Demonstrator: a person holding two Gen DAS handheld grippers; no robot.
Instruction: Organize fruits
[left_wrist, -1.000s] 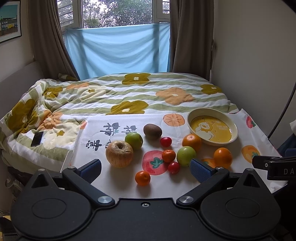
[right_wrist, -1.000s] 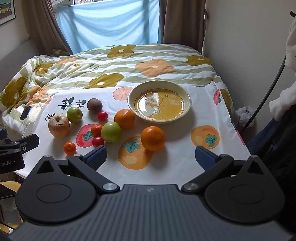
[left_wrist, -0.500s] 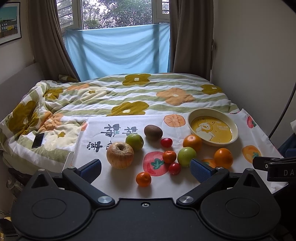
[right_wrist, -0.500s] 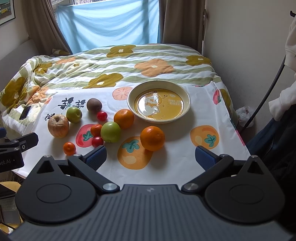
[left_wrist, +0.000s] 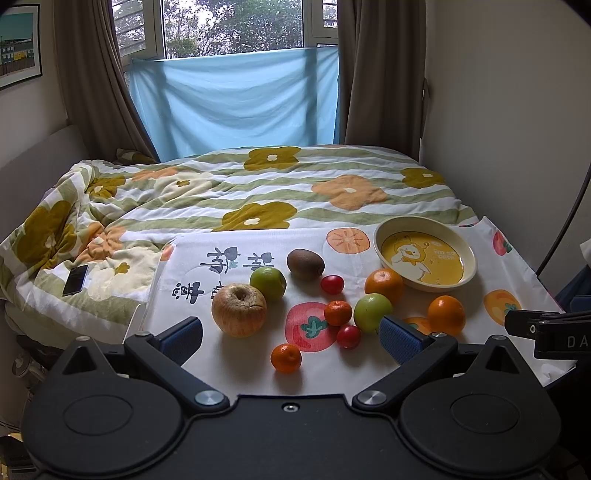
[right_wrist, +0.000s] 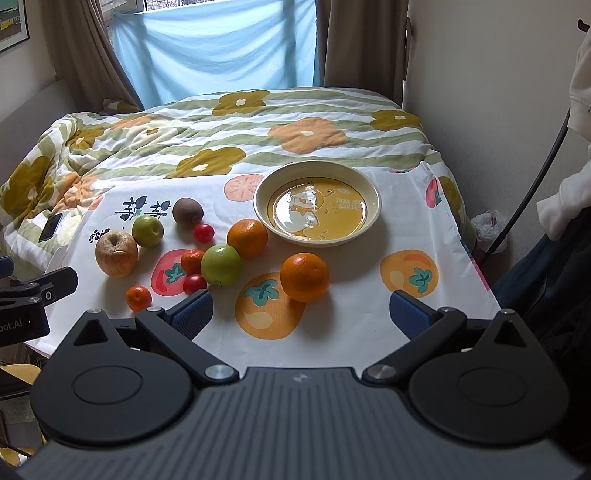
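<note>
Nothing has shifted: I keep both the left gripper (left_wrist: 291, 332) and right gripper (right_wrist: 301, 312) spread, empty. Glossy orange (right_wrist: 304, 277) between right fingers; wrinkled apple (left_wrist: 239, 309), glazed bowl (right_wrist: 317, 207) beyond.

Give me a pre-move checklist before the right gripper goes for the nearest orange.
1. Right gripper open and holding nothing: ok.
2. Left gripper open and holding nothing: ok.
3. Nearest orange stands apart from the other fruit, with room for a finger on either side: ok.
4. Yellow duck plate holds no fruit, so there is space to set one down: ok.
5. Nothing lies between that orange and the plate: ok.
6. Whether the cloth under the orange lies on a firm surface: cannot tell.
</note>
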